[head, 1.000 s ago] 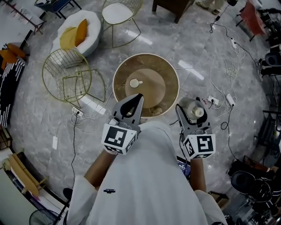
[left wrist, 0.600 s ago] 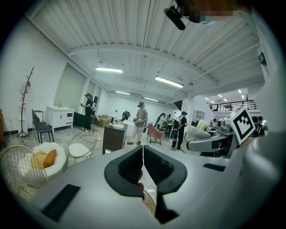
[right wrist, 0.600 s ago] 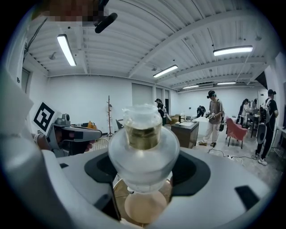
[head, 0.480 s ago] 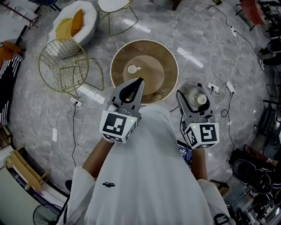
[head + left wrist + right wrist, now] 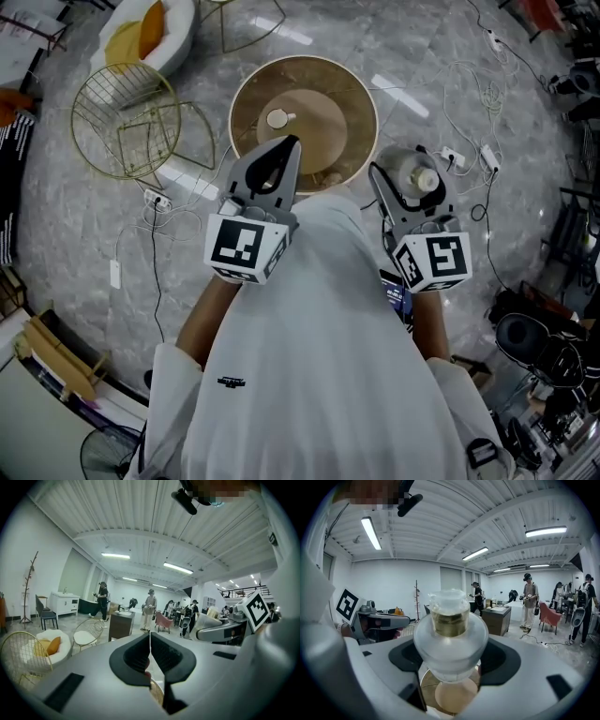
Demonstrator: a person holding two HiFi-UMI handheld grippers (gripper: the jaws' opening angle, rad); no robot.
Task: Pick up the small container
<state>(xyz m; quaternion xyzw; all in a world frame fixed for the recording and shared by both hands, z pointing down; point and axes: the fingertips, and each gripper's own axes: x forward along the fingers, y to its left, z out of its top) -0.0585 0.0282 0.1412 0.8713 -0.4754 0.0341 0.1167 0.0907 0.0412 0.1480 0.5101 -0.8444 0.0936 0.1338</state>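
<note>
The small container (image 5: pixel 416 178) is a clear glass jar with a lid and a yellowish inside. My right gripper (image 5: pixel 412 185) is shut on it and holds it in the air to the right of the round table (image 5: pixel 246 103). In the right gripper view the small container (image 5: pixel 451 634) fills the space between the dark pads (image 5: pixel 405 660), held upright. My left gripper (image 5: pixel 284 150) is raised over the table's near edge. In the left gripper view my left gripper (image 5: pixel 150 654) has its jaws together with nothing held.
A small white cup (image 5: pixel 277 119) stands on the round table. Gold wire chairs (image 5: pixel 127 117) and a white seat with yellow cushions (image 5: pixel 141 37) stand to the left. Cables and power strips (image 5: pixel 469 155) lie on the marble floor at the right. Several people (image 5: pixel 149 604) stand far off.
The table and floor have slid up and away in the head view while both grippers stay raised side by side. The right gripper keeps its hold on the container.
</note>
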